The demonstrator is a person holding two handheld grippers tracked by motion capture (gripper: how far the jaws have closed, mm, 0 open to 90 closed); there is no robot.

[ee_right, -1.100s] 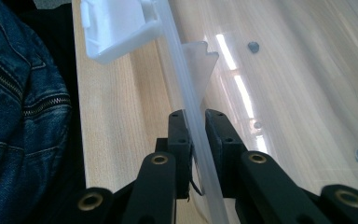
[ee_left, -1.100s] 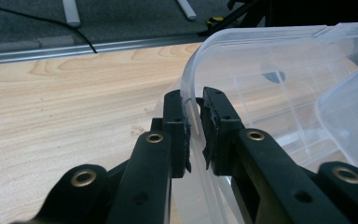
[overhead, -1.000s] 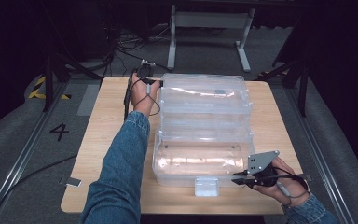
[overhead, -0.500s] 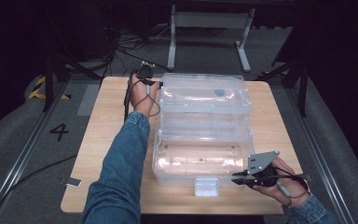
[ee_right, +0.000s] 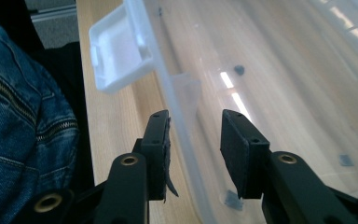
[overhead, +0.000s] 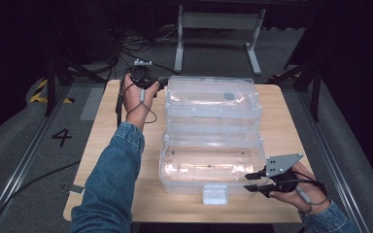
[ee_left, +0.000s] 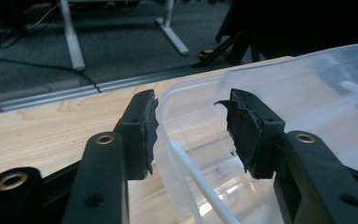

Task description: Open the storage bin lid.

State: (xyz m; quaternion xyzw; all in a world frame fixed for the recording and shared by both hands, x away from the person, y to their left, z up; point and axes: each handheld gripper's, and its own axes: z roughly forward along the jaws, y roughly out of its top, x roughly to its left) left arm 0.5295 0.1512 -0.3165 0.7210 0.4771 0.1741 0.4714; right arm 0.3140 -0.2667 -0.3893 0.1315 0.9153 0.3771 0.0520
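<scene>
- Clear plastic box [overhead: 212, 133] lying in the middle of the wooden table [overhead: 97, 145], lid [overhead: 212, 99] swung back on the far side, open tub nearer the person.
- White latch [overhead: 215, 194] hanging off the box's near rim, at the middle of the near wall.
- Left gripper [overhead: 148, 83] at the box's far left corner, just beside the lid, held in a hand [overhead: 137, 99] with a denim sleeve [overhead: 111, 184] running along the box's left side.
- In the left gripper view, left gripper [ee_left: 191, 126] with jaws standing apart after just having been opening; lid's clear corner rim [ee_left: 168, 116] between them, close against the left pad [ee_left: 145, 128], well off the right pad, no squeeze on it.
- Right gripper [overhead: 252, 180] at the box's near right corner, to the right of the latch, grey three-cornered plate [overhead: 281, 164] on top.
- In the right gripper view, right gripper [ee_right: 196, 144] likewise parted, jaws just having been opening; box's near wall [ee_right: 177, 121] running up between the pads, gaps on both sides, not gripped.
- Same view: latch [ee_right: 119, 49] farther along that wall, denim [ee_right: 23, 135] to the left of the table edge.
- Small dark specks on the box floor [ee_right: 238, 70].
- Beyond the box's far side, white stand legs [overhead: 218, 29] and cables on the grey floor.
- Left of the table, a painted "4" [overhead: 62, 137] on the floor.
</scene>
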